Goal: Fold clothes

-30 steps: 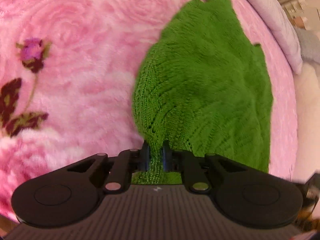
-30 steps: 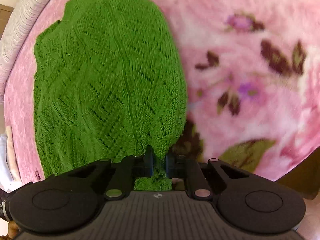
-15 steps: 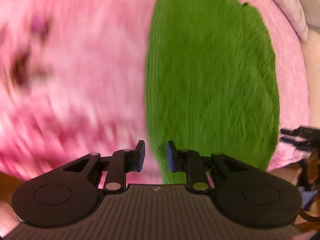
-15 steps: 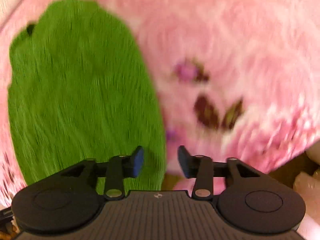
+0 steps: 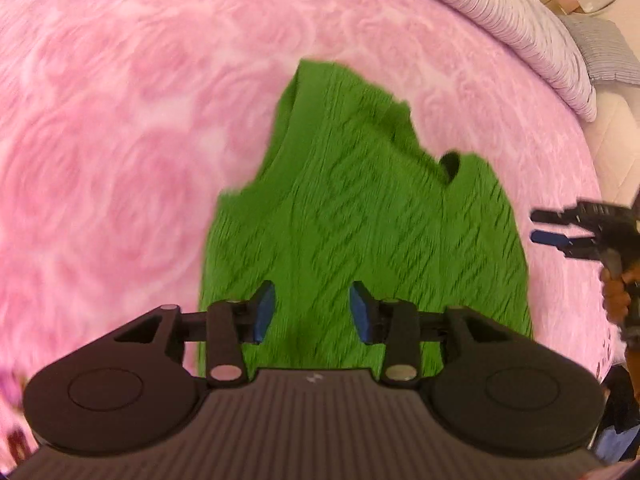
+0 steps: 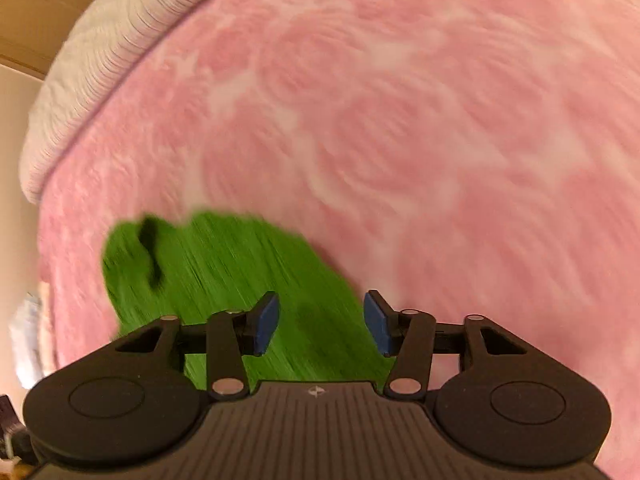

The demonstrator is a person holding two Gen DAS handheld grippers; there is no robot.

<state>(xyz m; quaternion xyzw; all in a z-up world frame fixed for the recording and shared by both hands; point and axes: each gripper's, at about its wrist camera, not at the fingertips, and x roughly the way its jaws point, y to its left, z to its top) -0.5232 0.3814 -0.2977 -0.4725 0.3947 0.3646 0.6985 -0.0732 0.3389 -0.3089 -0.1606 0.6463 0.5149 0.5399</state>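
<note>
Green cable-knit sweater point(image 5: 360, 232) is laid flat on plush pink rose-patterned blanket point(image 5: 120, 120); edges motion-blurred. Left gripper point(image 5: 312, 312) and right gripper point(image 6: 320, 322) are seen opening, nothing gripped.

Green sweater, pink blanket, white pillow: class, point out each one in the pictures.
Green sweater point(image 5: 360, 240): left wrist view, middle of the knit.
Pink blanket point(image 5: 120, 140): left wrist view, bare patch left of the sweater.
White pillow point(image 6: 100, 64): right wrist view, ribbed top.
</note>
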